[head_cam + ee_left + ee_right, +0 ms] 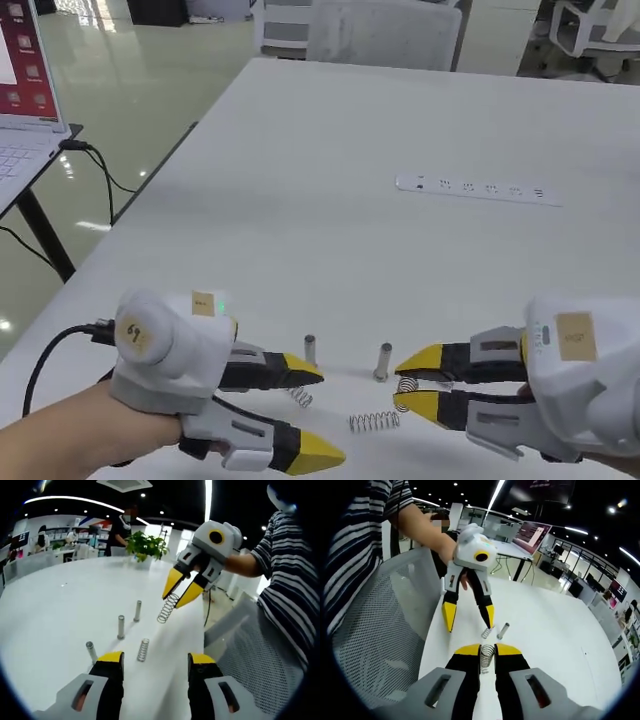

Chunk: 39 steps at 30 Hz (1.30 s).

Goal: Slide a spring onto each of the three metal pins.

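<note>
Two upright metal pins point(310, 348) point(383, 360) stand near the table's front edge. In the left gripper view, three pins point(137, 611) point(120, 626) point(91, 651) stand in a row. My right gripper point(417, 383) is shut on a small spring point(405, 386), held just right of the nearer pin; the same spring point(487, 656) sits between its jaws. My left gripper point(310, 412) is open and holds nothing, its jaws straddling a loose spring point(300, 397) on the table. A second loose spring point(373, 421) lies between the two grippers.
A white power strip point(470, 188) lies across the middle of the white table point(330, 150). A laptop point(22, 95) sits on a side desk at the left, with cables hanging down. Chairs point(385, 30) stand at the far edge.
</note>
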Tool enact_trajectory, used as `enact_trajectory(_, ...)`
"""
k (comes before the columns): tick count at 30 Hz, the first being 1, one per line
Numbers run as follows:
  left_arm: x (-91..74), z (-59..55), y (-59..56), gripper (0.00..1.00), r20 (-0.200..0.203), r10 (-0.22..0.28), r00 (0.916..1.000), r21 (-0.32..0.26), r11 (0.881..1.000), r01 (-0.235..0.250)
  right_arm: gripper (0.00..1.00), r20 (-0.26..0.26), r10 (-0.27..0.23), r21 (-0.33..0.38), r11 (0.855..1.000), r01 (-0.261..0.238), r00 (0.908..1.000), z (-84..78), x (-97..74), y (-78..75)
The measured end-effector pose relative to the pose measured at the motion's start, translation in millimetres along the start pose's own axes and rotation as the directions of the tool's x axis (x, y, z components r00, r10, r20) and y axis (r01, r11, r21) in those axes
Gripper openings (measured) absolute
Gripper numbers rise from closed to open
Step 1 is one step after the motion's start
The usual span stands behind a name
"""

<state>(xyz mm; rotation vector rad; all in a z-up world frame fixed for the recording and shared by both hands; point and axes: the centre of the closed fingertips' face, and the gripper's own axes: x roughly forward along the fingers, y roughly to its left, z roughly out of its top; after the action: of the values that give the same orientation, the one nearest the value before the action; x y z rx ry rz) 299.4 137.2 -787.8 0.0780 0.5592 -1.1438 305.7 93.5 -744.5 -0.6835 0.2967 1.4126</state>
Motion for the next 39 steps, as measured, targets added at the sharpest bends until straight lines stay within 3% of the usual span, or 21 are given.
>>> enact_trajectory(6,-15.6,-3.5,13.3,0.6,0.012,0.055,0.9984,-0.027,0.998,-0.054,0.07,-0.004,-0.014,0.004,1.0,0.014,0.9999,-2.8,-0.7,-2.6)
enact_trajectory(11,-28.1,-13.5,24.2,0.77,0.006,0.101,0.9949,-0.035,0.994,-0.1,0.07,-0.008,-0.025,0.012,1.0,0.025,0.9997,-5.4,-2.5,-4.5)
enact_trajectory(14,-30.9,-13.5,19.8,0.93,0.018,0.085,0.9962,-0.05,0.995,-0.084,0.07,-0.011,-0.037,0.015,0.999,0.037,0.9993,-8.3,-4.2,-7.0)
enact_trajectory(16,-32.8,-14.7,18.8,0.98,0.012,0.089,0.996,-0.042,0.995,-0.088,0.07,-0.011,-0.047,0.02,0.999,0.047,0.9989,-9.3,-5.1,-9.1)
enact_trajectory(20,-36.7,-19.9,23.8,0.98,-0.008,0.113,0.9935,-0.028,0.993,-0.114,0.07,-0.007,-0.068,0.034,0.997,0.068,0.9977,-10.7,-7.4,-13.2)
enact_trajectory(29,-52.8,-14.3,39.5,0.98,0.04,0.192,0.9806,-0.057,0.98,-0.189,0.07,-0.02,-0.138,0.099,0.985,0.139,0.9902,-23.3,-18.0,-30.5)
enact_trajectory(33,-59.6,-14.9,43.4,0.98,0.047,0.212,0.9762,-0.068,0.976,-0.208,0.07,-0.03,-0.199,0.17,0.965,0.201,0.9796,-31.4,-25.5,-48.9)
enact_trajectory(39,-64.9,-14.6,45.4,0.98,0.058,0.234,0.9706,-0.08,0.97,-0.229,0.07,-0.037,-0.25,0.238,0.938,0.252,0.9675,-39.6,-33.5,-70.0)
